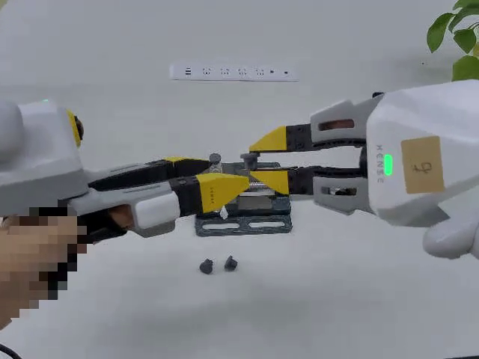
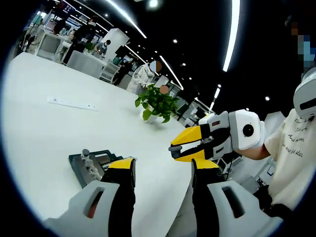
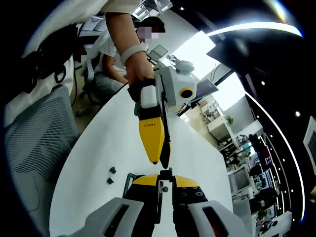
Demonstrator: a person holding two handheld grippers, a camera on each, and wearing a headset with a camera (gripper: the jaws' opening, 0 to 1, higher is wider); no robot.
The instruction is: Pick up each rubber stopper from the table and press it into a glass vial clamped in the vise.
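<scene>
A dark vise (image 1: 243, 215) sits mid-table with two small vials, one (image 1: 215, 159) on the left and one (image 1: 249, 158) on the right, both dark at the top. Two dark rubber stoppers (image 1: 206, 266) (image 1: 230, 262) lie on the table in front of it. My left gripper (image 1: 224, 176) hovers open over the vise's left side, with nothing between its jaws. My right gripper (image 1: 271, 158) faces it from the right, also open, its tips beside the right vial. The left gripper view has the vise (image 2: 91, 167) beyond my left gripper (image 2: 163, 168). The right gripper view has both stoppers (image 3: 111, 175) left of my right gripper (image 3: 167, 181).
A white power strip (image 1: 233, 72) lies at the back of the white table. A green plant (image 1: 456, 37) stands at the far right corner. A mesh chair (image 3: 34, 143) and seated people are beyond the table's edge.
</scene>
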